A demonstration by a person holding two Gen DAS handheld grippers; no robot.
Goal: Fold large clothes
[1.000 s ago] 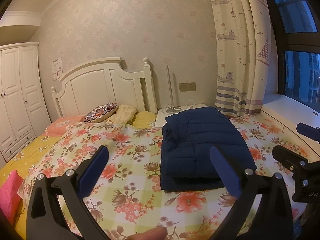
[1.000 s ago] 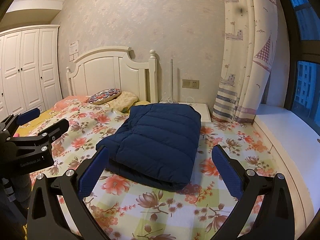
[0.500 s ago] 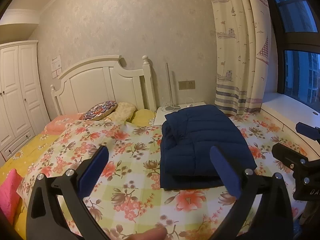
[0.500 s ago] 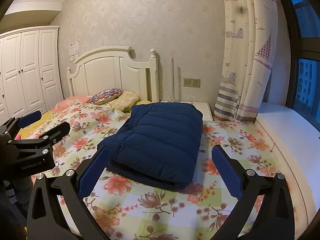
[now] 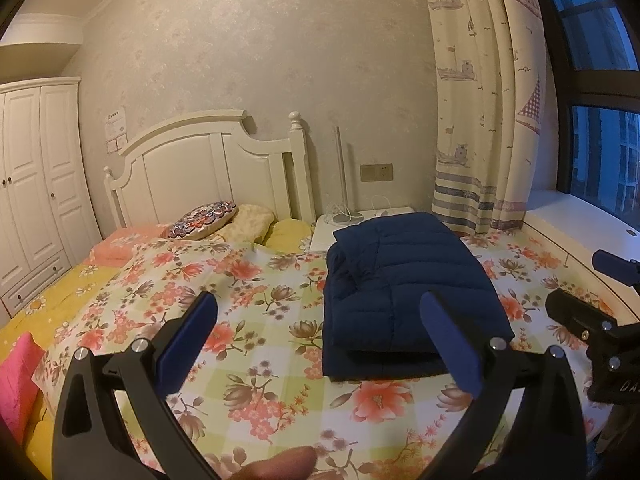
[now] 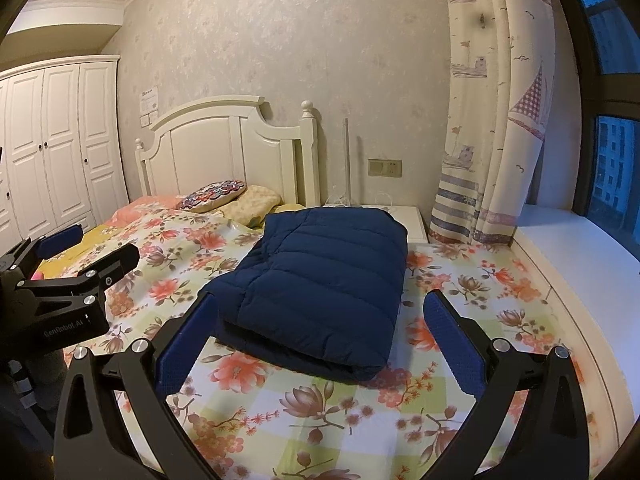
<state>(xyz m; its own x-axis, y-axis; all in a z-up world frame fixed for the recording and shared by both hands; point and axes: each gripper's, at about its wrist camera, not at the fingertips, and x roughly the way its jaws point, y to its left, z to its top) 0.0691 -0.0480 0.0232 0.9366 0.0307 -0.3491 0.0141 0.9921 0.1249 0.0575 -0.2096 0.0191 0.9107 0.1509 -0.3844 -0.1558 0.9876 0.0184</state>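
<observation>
Jacket (image 6: 324,276) folded on bed, ahead of both spread grippers (image 6: 320,344)

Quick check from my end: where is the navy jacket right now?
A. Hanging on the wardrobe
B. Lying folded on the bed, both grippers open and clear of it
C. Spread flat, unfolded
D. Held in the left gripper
B: the jacket lies folded on the bed, with the left gripper and right gripper open and empty.

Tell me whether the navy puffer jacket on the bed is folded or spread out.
Folded. The navy puffer jacket lies as a compact stacked rectangle on the floral sheet, layered edges showing.
</observation>
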